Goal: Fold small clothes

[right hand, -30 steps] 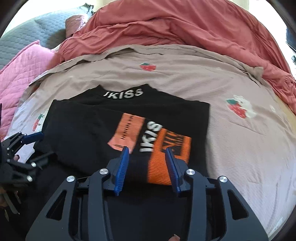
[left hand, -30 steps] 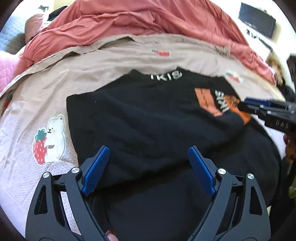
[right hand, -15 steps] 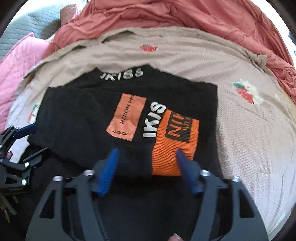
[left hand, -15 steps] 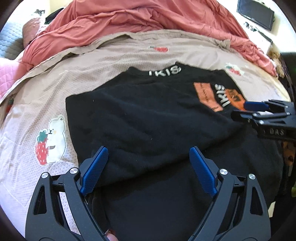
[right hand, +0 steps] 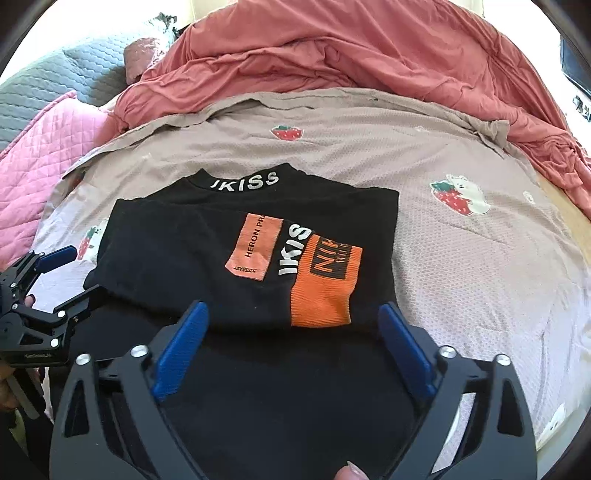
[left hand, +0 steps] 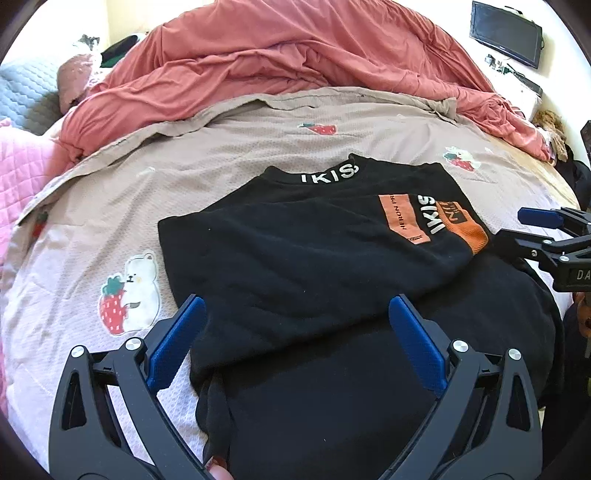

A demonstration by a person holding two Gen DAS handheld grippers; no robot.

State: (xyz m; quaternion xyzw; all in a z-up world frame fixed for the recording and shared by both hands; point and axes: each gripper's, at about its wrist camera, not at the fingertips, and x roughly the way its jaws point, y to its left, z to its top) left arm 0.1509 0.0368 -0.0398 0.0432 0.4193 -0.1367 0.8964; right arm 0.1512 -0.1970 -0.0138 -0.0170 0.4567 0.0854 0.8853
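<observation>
A black top [left hand: 295,266] lies on a bed, spread over a beige sheet [left hand: 221,177] printed with strawberries and bears. Its collar, lettered in white, points toward the far side, where a heap of red duvet [left hand: 295,48] lies along the edge of the sheet. A sleeve is folded across the body of the top, so that its orange cuff [right hand: 325,284] and an orange label [right hand: 255,247] lie face up on the black cloth. The near part of the top runs down toward the cameras, under both pairs of tongs.

The left tongs [left hand: 295,343] hang over the near left part of the top, their jaws opening wide. The blue pads [left hand: 177,343] stand clear of the cloth; nothing is pinched between them, though the folded edge of the top lies in the gap below. A fingertip shows at the bottom edge of this view.

The right tongs [right hand: 291,347] hang over the near right part, just below the orange cuff. Their jaws are opening too, and the pads [right hand: 402,347] grip nothing; black cloth lies beneath them.

Each pair of tongs shows at the side of the other's view. A pink quilt [right hand: 40,155] and a grey one [right hand: 44,81] lie at the far left of the bed. A dark screen [left hand: 506,33] hangs on the wall at the far right.
</observation>
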